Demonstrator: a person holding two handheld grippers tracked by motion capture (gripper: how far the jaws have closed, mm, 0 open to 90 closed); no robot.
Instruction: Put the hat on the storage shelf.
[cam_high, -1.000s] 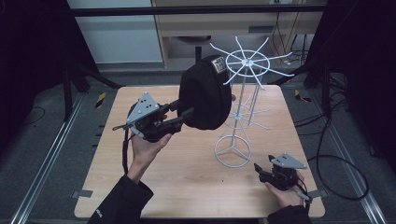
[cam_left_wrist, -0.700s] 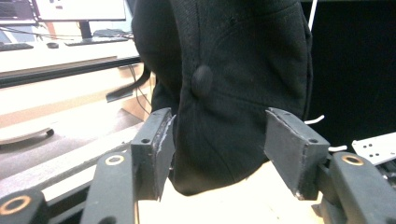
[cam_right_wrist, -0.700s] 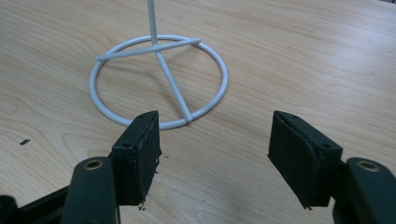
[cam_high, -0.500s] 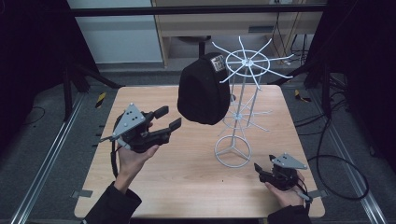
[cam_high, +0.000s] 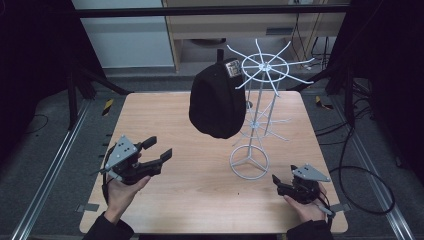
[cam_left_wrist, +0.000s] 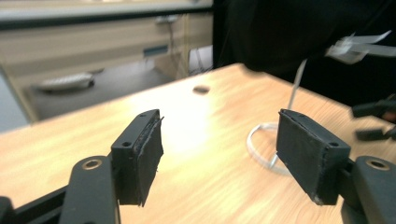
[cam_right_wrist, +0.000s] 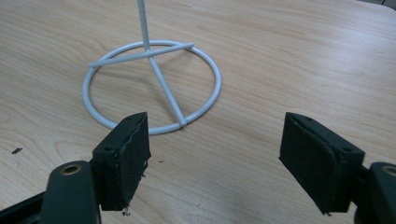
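White wire rack (cam_high: 257, 115) stands right of counter (cam_high: 150, 125) centre, black hat (cam_high: 217, 102) hanging off its left side, blocking middle. Bare counter lies open left and front. Both tongs sit apart near front edge.

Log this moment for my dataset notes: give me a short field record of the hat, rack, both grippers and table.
hat: black hat hanging from an upper arm of the rack, held by neither gripper
rack: white wire rack, upright, ring base on the table right of centre
left gripper: left gripper open, empty, raised near the table's left front, jaws toward the rack
right gripper: right gripper open, empty, low at the right front, short of the ring base
table: wooden table, small specks near the right gripper
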